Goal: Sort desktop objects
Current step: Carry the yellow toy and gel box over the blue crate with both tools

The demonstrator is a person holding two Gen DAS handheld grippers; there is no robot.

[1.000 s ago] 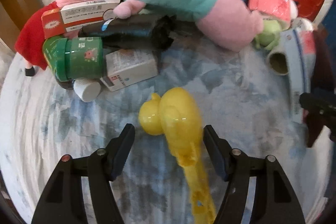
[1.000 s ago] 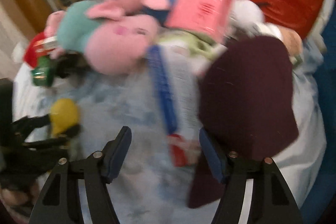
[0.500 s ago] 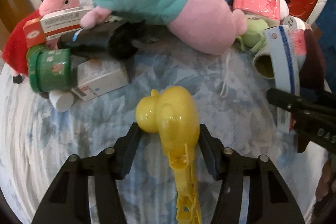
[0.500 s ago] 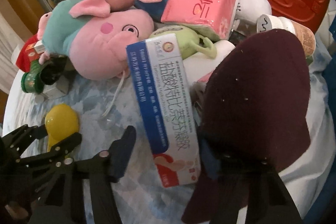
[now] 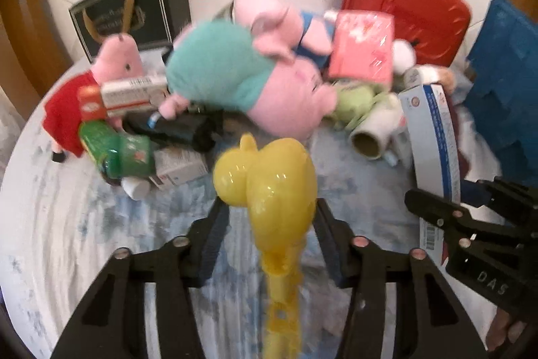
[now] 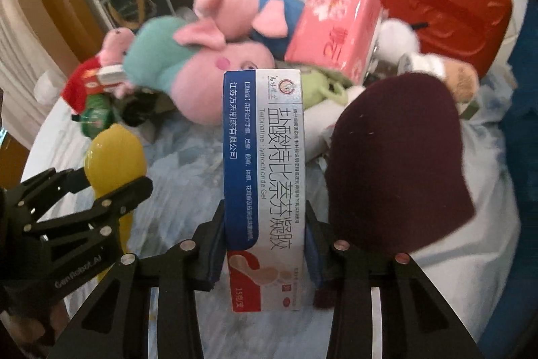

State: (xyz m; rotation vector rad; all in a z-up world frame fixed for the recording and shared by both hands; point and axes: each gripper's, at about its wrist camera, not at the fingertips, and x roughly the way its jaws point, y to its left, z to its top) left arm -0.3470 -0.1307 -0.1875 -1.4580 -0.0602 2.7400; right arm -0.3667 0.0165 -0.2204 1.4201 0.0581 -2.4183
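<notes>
A yellow plastic duck toy (image 5: 269, 170) with a long handle sits between the fingers of my left gripper (image 5: 270, 204), which is shut on it and holds it above the blue-white tablecloth (image 5: 67, 224). From the right wrist, the same duck (image 6: 114, 153) shows at the left in that gripper (image 6: 104, 184). My right gripper (image 6: 264, 214) has a long blue-and-white medicine box (image 6: 265, 157) between its pads. Its jaws are closing and press on the box's sides, and the box stands up off the cloth. The left wrist view shows this box (image 5: 433, 137) and the right gripper (image 5: 454, 190) at the right.
Plush pigs (image 5: 235, 83), a pink tissue pack (image 5: 363, 49) and a red bag (image 5: 410, 12) crowd the back. A green jar (image 5: 117, 153), small boxes and a cardboard roll (image 5: 370, 140) lie nearer. A dark maroon cap (image 6: 396, 170) is right of the box, and a blue crate (image 5: 504, 83) at far right.
The left jaws closed on the yellow duck and lifted it. The right jaws closed around the medicine box and raised it off the cloth.
</notes>
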